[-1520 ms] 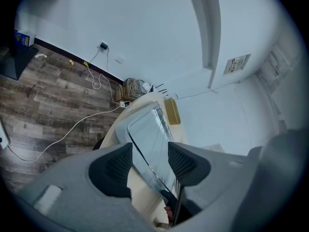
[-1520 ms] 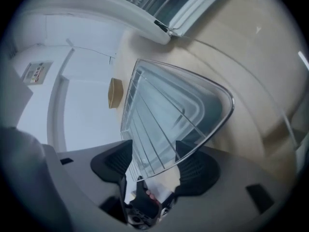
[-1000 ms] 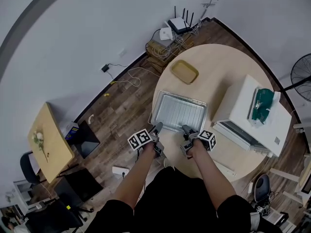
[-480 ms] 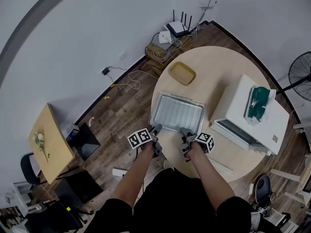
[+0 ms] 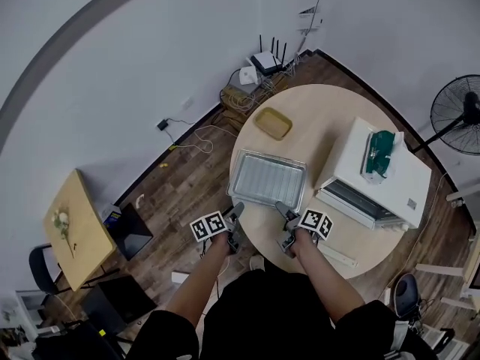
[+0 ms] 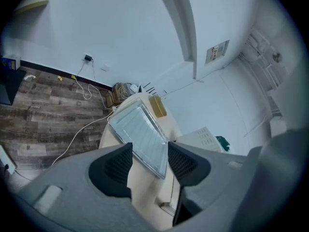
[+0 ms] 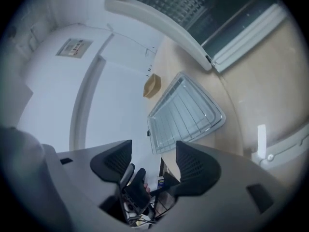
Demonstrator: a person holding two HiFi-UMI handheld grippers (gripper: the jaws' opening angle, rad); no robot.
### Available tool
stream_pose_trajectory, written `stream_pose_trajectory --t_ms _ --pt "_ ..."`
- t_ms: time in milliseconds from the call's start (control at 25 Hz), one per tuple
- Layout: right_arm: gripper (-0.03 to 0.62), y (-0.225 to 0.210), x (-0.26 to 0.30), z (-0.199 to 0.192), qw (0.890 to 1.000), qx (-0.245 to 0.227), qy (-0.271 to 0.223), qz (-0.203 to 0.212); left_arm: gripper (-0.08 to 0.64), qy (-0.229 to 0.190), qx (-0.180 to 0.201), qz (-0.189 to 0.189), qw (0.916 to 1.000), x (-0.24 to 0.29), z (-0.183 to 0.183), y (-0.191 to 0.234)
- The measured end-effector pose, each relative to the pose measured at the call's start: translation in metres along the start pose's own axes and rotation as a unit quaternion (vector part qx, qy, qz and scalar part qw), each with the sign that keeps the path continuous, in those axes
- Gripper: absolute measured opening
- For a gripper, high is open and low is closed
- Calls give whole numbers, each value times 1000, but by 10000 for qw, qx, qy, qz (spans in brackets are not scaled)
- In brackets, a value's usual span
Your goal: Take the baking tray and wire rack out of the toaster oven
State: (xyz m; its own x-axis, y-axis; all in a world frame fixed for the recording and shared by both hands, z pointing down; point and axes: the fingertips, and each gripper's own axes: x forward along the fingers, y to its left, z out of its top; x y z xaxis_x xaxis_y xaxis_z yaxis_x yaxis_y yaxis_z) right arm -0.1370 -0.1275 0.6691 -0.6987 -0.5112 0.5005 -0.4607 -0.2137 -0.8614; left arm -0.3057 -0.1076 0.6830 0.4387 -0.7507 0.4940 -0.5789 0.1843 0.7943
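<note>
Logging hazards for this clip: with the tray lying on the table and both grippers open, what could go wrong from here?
1. The baking tray, with the wire rack in it, lies close to the near edge of the table. A nudge from the left gripper or right gripper might slide it off.
2. The door of the toaster oven hangs open beside the right gripper, so a sideways swing could strike it.

White walls (image 5: 112,66) meet a dark wood-plank floor (image 5: 180,193). A round pale-wood table (image 5: 330,118) stands near the corner, where a router (image 5: 266,62) sits beside tangled cables (image 5: 241,96) (its antennas upright). A standing fan (image 5: 457,115) is at the right, a small wooden side table (image 5: 71,227) at the left.
</note>
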Motion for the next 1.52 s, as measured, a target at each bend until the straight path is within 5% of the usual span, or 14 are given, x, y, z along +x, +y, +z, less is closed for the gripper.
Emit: stream_pose_trajectory --t_ms 280,480,720,920,1160,1320,1440,1520 --pt "267 3 -95 -2 9899 -1298 -566 114 216 -409 464 -621 9962 -59 -29 -48" --pt "262 2 -173 -4 9637 -2369 -1223 -161 196 -449 1049 -1230 9858 -93 -62 -85" --pt "188 -3 -246 -10 9371 -3072 -1613 -396 104 -449 2103 -1674 9621 -116 -106 -130" --pt "2 -21 -310 -13 9192 -3049 -2316 -916 32 -705 2982 -1528 9396 -139 -126 -162" --pt "2 -22 -372 1 8984 -3260 -2750 -1048 20 -1112 3929 -1570 8992 -139 -147 -224" --pt "2 -14 -428 3 8582 -4057 -2884 -1256 20 -1286 4527 -1556 8685 -150 -186 -270" --pt "2 -13 -479 3 8273 -4528 -3062 -1299 20 -1234 4649 -1642 8612 -159 -228 -299" --pt "2 -19 -508 -2 8164 -4675 -3167 -1208 20 -1174 4733 -1627 8577 -164 -257 -313"
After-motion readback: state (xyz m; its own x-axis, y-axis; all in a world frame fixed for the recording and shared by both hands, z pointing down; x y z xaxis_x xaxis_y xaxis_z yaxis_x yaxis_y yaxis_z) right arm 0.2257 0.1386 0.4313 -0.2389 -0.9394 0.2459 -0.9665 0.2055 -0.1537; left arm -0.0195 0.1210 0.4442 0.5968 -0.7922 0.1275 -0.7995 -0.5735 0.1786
